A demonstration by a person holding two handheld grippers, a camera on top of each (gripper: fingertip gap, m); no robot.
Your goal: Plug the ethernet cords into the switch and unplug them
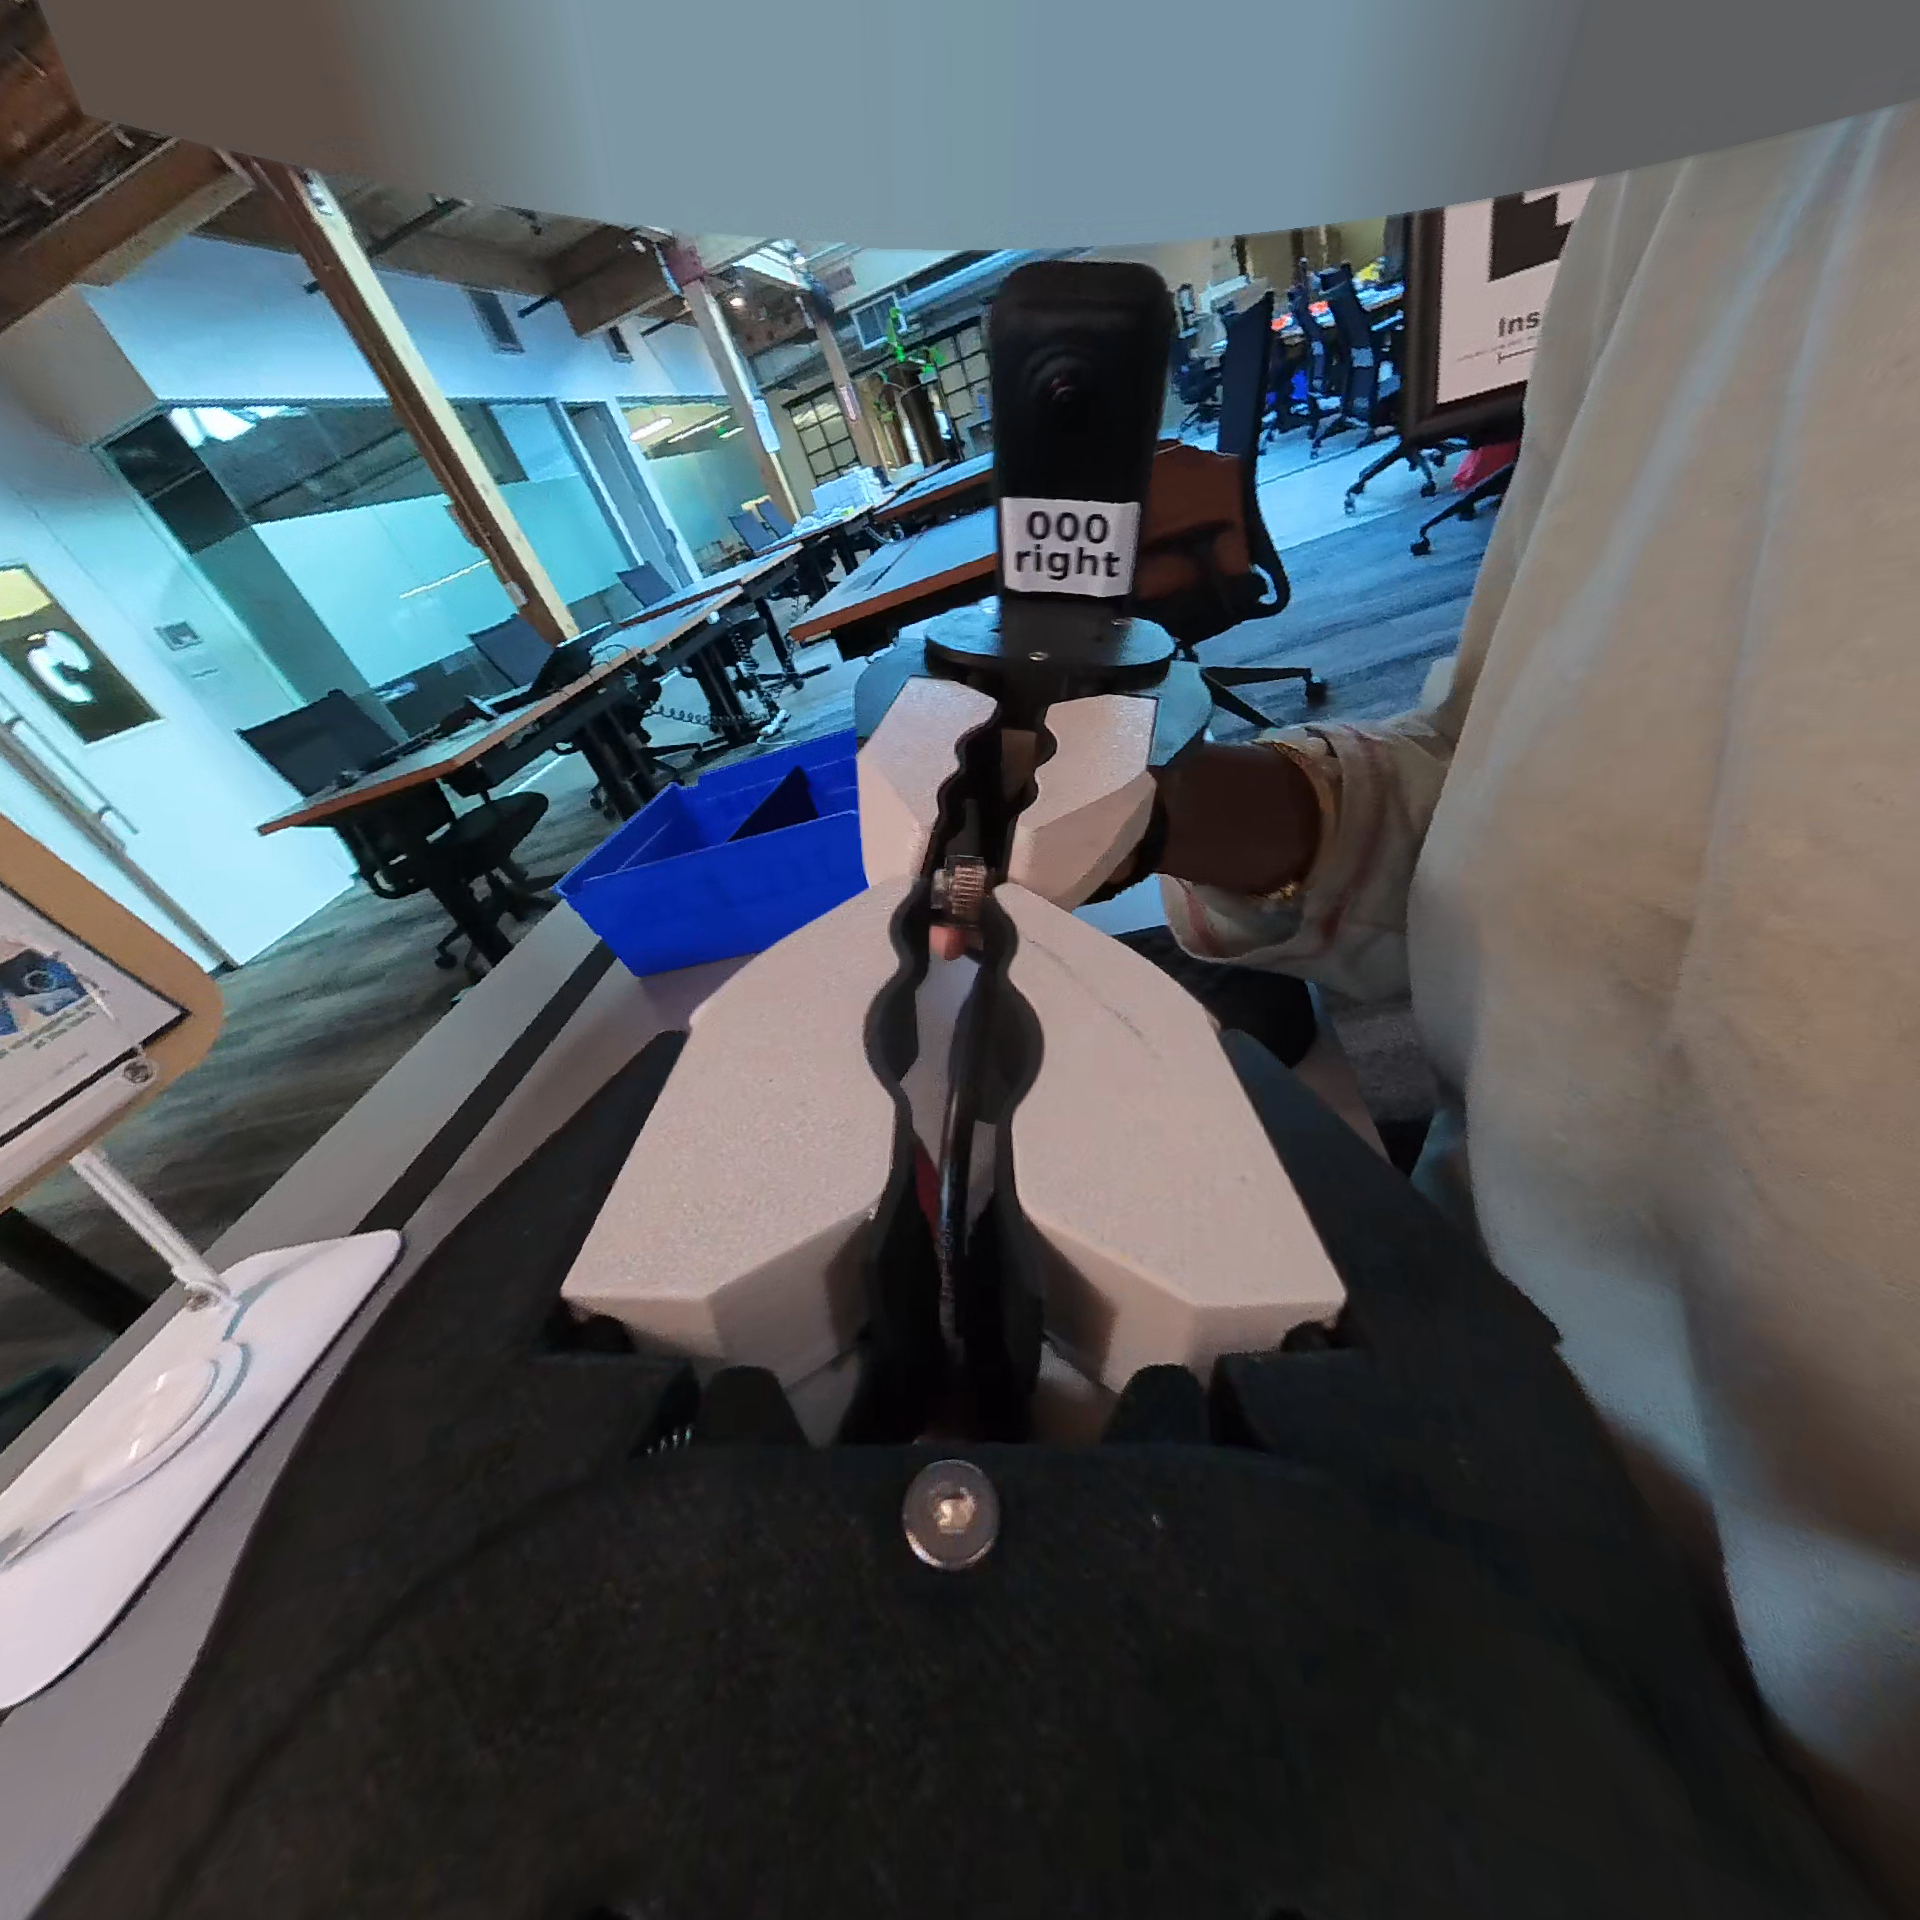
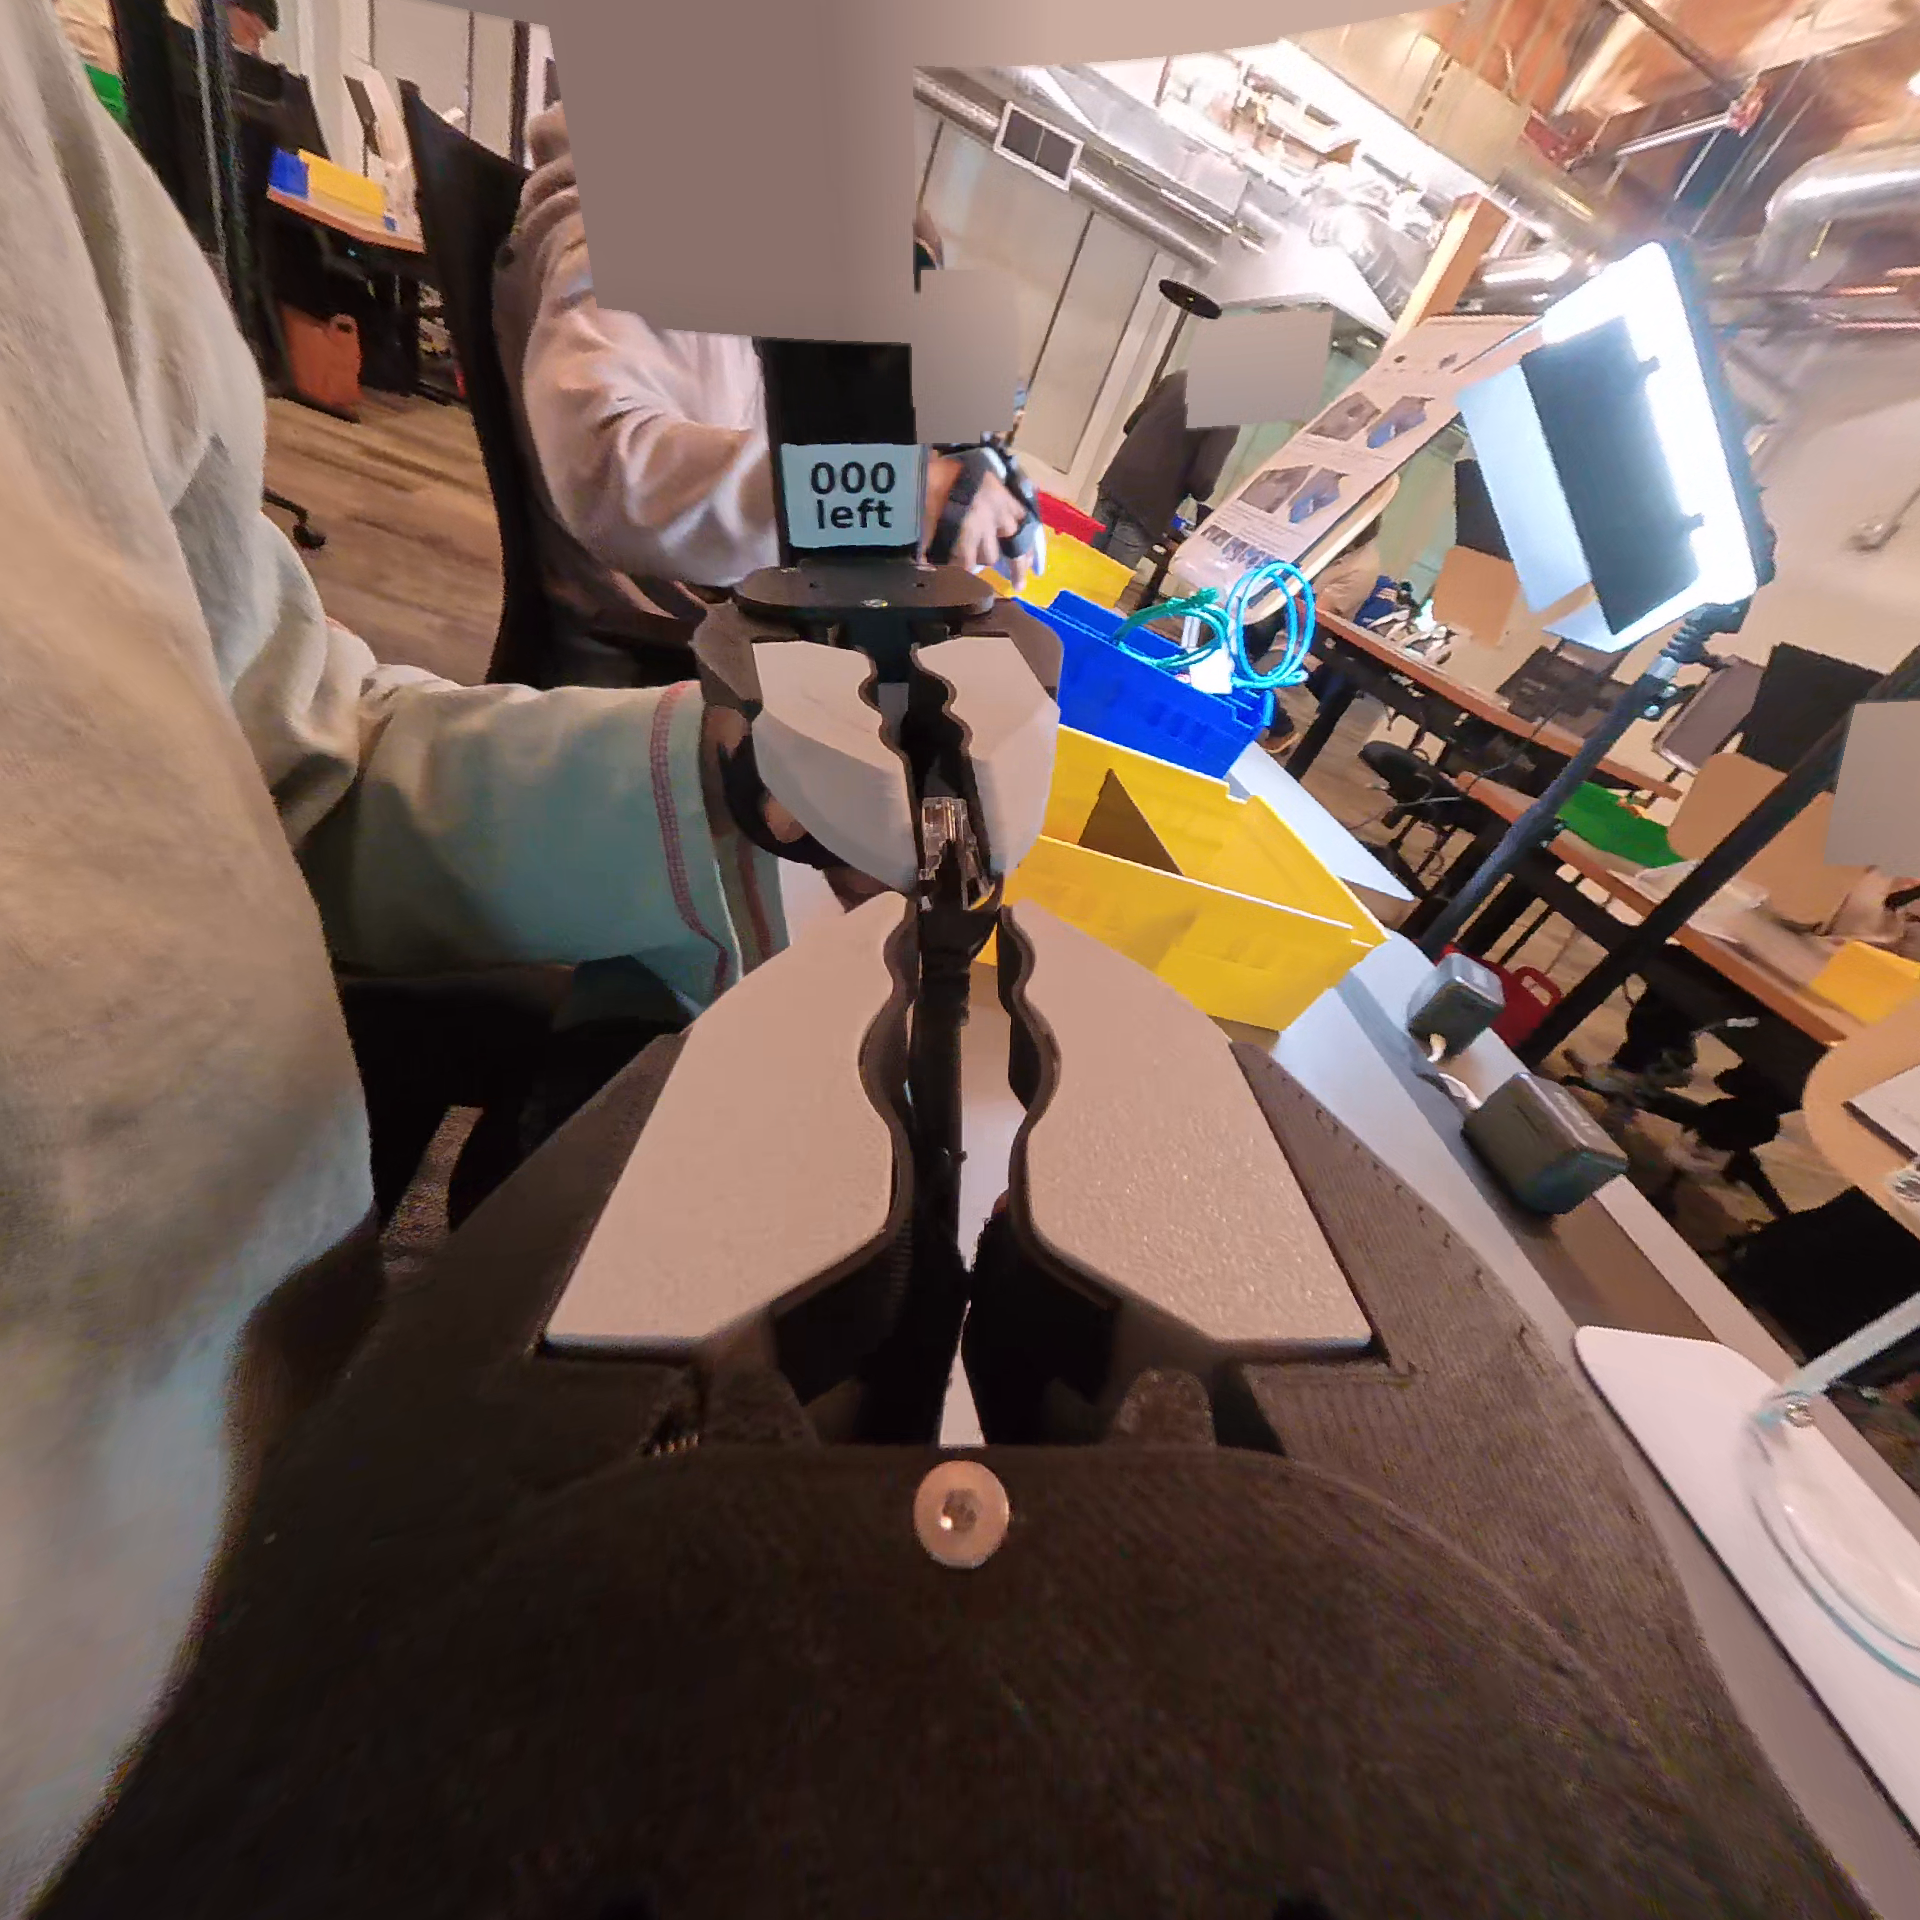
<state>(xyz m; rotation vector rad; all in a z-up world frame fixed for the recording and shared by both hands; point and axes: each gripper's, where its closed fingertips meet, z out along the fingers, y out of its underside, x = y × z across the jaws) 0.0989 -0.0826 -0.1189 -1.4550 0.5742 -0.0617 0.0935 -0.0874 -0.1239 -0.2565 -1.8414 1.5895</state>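
the black ethernet cord (image 2: pixel 940 1049) lies lengthwise between our right gripper (image 2: pixel 951 914) fingers, clear plug (image 2: pixel 948 844) projecting past the tips toward the left gripper (image 1: pixel 951 925). both grippers are clamped on a cord, each gripping one near its plug. tips nearly meet, facing. no switch visible. yellow bin (image 2: pixel 1195 914) sits right of the tips.

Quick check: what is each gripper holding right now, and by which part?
Both hold one black ethernet cord. Right gripper pinches it behind the clear plug; left gripper pinches near that plug too.
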